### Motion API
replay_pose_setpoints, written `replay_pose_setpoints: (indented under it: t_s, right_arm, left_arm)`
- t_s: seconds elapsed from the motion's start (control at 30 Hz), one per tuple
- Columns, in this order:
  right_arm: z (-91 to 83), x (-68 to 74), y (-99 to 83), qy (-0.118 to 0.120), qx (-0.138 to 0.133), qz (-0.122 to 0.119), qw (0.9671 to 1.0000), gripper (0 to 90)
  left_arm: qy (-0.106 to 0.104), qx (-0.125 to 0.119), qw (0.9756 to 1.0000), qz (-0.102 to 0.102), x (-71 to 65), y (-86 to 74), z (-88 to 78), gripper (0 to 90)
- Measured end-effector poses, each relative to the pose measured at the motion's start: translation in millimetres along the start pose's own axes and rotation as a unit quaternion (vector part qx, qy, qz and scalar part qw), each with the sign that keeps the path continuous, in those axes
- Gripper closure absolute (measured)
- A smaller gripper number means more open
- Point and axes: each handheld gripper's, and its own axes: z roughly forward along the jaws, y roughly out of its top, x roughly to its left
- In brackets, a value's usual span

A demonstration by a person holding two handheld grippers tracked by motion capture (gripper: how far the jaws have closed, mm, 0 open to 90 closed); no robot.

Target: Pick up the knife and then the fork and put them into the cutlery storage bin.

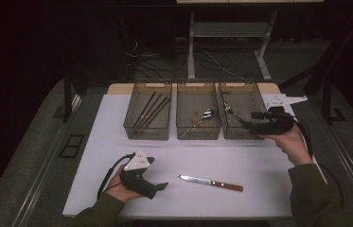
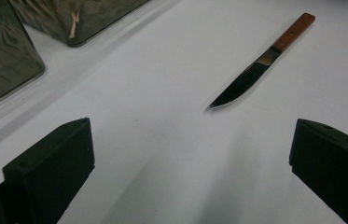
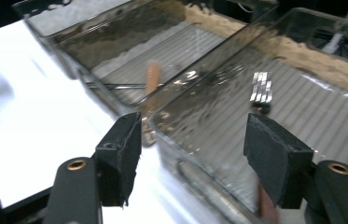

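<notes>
— What is seen in the right-hand bin [image 1: 243,112]?

— A fork [image 3: 260,88] is seen lying on the ribbed floor of that bin [image 3: 302,107], its tines up-frame in the right gripper view. The right gripper [image 1: 247,124] is held at the bin's front right corner, jaws spread, nothing pinched between them.

— And beyond the bin?

— Left of it, a middle bin [image 1: 198,111] is shown holding wooden-handled cutlery, and a far-left bin [image 1: 148,111] holding dark sticks. In front of the bins, a knife [image 1: 210,182] with a wooden handle is laid flat on the white table [image 1: 117,142]. Left of the knife, the left gripper [image 1: 163,186] is rested low, jaws spread wide and empty.
</notes>
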Motion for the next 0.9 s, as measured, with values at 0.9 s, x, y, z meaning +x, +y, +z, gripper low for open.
replay_pose_setpoints:
  t_s: [0.9]
  right_arm:
    - [8.6, 63.7, -47.8, 0.092, 0.047, -0.066, 0.9925, 33.3]
  left_arm:
    - [0.001, 0.001, 1.0, 0.005, 0.1, 0.3, -1.6, 0.0]
